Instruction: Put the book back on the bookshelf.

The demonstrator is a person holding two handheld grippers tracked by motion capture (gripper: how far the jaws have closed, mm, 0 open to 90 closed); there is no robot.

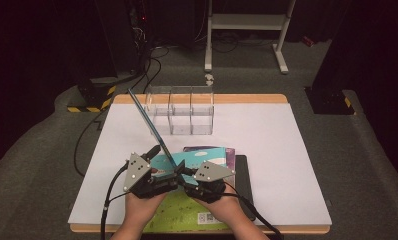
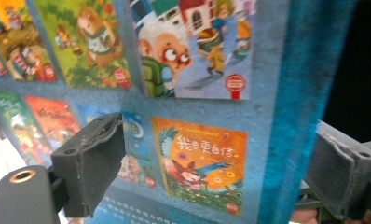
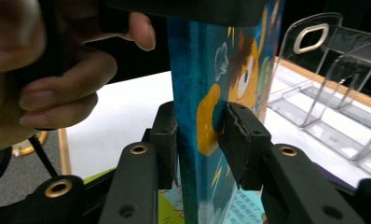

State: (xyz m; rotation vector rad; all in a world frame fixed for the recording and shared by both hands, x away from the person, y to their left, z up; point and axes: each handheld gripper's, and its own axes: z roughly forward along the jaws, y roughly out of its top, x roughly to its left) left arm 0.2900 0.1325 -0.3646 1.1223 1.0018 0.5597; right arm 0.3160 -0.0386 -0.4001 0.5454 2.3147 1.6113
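A thin teal picture book [image 1: 144, 112] stands on edge, leaning up and back to the left from between my two grippers. My left gripper [image 1: 168, 176] grips its lower end. In the left gripper view [image 2: 214, 172] one pad lies on the illustrated back cover [image 2: 197, 116] and the other sits past the book's edge. My right gripper [image 1: 184, 174] holds the same lower end from the other side. In the right gripper view [image 3: 197, 135] the book [image 3: 188, 70] is edge-on, with one pad flat on its left face and the other pad's tip touching the cover.
A clear plastic organizer [image 1: 182, 112] [image 3: 323, 70] with upright dividers stands behind the book on the white board [image 1: 277, 150]. A green book [image 1: 187, 215] lies under the hands. Teal and purple books [image 1: 222, 152] and a black one [image 1: 243, 175] lie flat at the right.
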